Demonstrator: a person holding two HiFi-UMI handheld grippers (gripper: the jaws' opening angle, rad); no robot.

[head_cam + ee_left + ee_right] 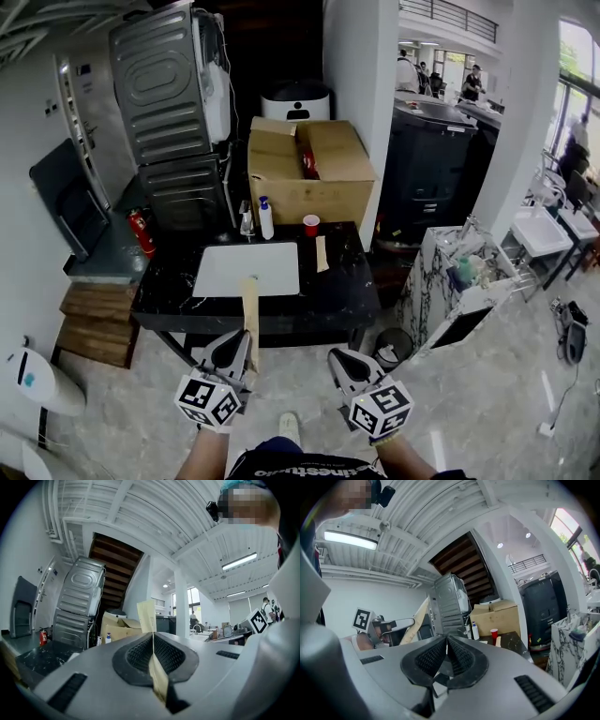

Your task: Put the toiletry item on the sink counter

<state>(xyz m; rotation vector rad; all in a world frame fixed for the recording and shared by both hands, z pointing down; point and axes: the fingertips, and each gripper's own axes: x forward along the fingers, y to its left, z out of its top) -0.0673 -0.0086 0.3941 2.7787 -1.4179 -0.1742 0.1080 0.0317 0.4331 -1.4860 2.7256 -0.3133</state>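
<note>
My left gripper (247,345) is shut on a flat tan paper packet (250,307), which sticks up past the jaws toward the counter's near edge. In the left gripper view the packet (146,616) stands upright, pinched between the closed pads of the left gripper (153,635). My right gripper (337,358) hangs beside it, below the counter's front, shut with nothing in it; its tips meet in the right gripper view (446,639). Ahead is the black marble sink counter (347,281) with a white basin (248,269).
On the counter stand a clear bottle (246,220), a white spray bottle (265,218), a red cup (311,225) and a second tan packet (322,253). A cardboard box (309,173) and stacked machines (169,103) are behind. A marbled cabinet (459,281) and a bin (391,349) are at the right.
</note>
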